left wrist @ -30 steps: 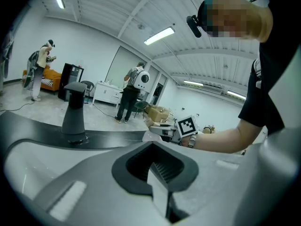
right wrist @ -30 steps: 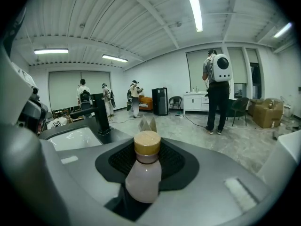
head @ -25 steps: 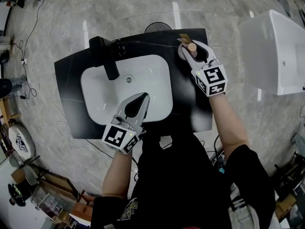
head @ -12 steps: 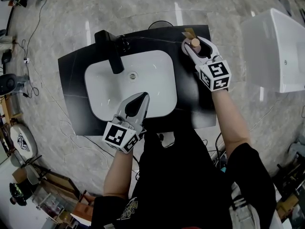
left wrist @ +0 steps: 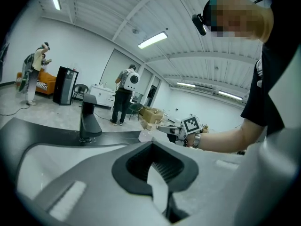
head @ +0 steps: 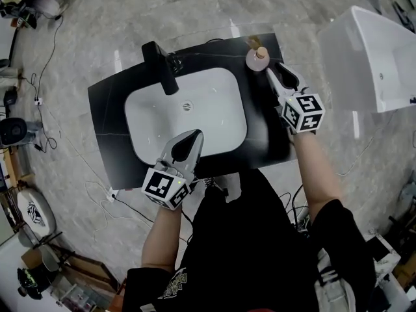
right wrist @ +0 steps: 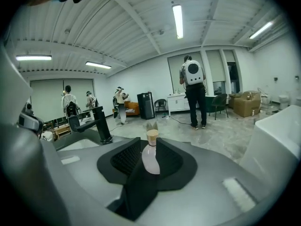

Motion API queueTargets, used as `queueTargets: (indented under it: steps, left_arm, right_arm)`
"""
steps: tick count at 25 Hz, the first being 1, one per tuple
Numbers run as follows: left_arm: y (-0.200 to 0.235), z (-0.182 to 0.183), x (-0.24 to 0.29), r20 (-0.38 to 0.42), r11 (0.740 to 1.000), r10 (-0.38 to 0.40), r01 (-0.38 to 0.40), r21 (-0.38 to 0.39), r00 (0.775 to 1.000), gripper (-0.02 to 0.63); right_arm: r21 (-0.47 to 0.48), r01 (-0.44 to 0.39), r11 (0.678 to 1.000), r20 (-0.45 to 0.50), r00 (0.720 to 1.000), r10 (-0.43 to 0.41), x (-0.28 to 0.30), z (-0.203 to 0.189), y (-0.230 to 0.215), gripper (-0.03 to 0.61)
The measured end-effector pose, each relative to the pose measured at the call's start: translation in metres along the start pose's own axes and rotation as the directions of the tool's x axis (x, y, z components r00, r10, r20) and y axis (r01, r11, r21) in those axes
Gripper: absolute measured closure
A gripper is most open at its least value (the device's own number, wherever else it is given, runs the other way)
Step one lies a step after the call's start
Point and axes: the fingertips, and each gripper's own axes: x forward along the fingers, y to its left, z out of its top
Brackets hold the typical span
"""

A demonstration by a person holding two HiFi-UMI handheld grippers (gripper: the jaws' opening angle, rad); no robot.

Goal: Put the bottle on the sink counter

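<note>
Right gripper (head: 278,72) back, narrower, apparently empty

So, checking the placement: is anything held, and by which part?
Nothing. The bottle stands free beyond the right gripper, whose empty jaws have just been closing; left gripper empty.

We find the bottle (head: 257,58) upright on the counter (head: 110,109) at the basin's (head: 195,132) two o'clock, with the faucet (head: 160,67) at its eleven o'clock.

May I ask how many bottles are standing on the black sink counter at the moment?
1. The bottle stands at the far right corner of the counter, right of the basin, just ahead of the right tool. None appears hidden.
</note>
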Motion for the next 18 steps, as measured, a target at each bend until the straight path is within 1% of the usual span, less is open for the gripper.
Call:
queueTargets:
  steps: [4,6,13,18]
  left_arm:
    - [-0.001,0.001,-0.027,0.010,1.000,-0.015,0.015,0.019,1.000,0.614]
    - [-0.004,0.002,-0.043,0.014,0.999,-0.023,0.022,0.024,1.000,0.614]
    - [-0.006,0.001,-0.100,0.030,0.999,-0.027,0.026,0.029,0.999,0.614]
    - [-0.006,-0.004,-0.136,0.043,0.999,-0.043,0.042,0.034,0.998,0.614]
  right_arm:
    - [0.050,0.034,0.998,0.032,0.999,-0.035,-0.028,0.007,0.024,0.529]
    - [0.065,0.032,0.997,0.046,0.998,-0.035,-0.044,0.012,0.041,0.545]
    - [0.071,0.029,0.997,0.092,0.995,-0.036,-0.103,0.032,0.102,0.552]
    - [0.048,0.024,0.999,0.099,0.995,-0.028,-0.140,0.033,0.149,0.552]
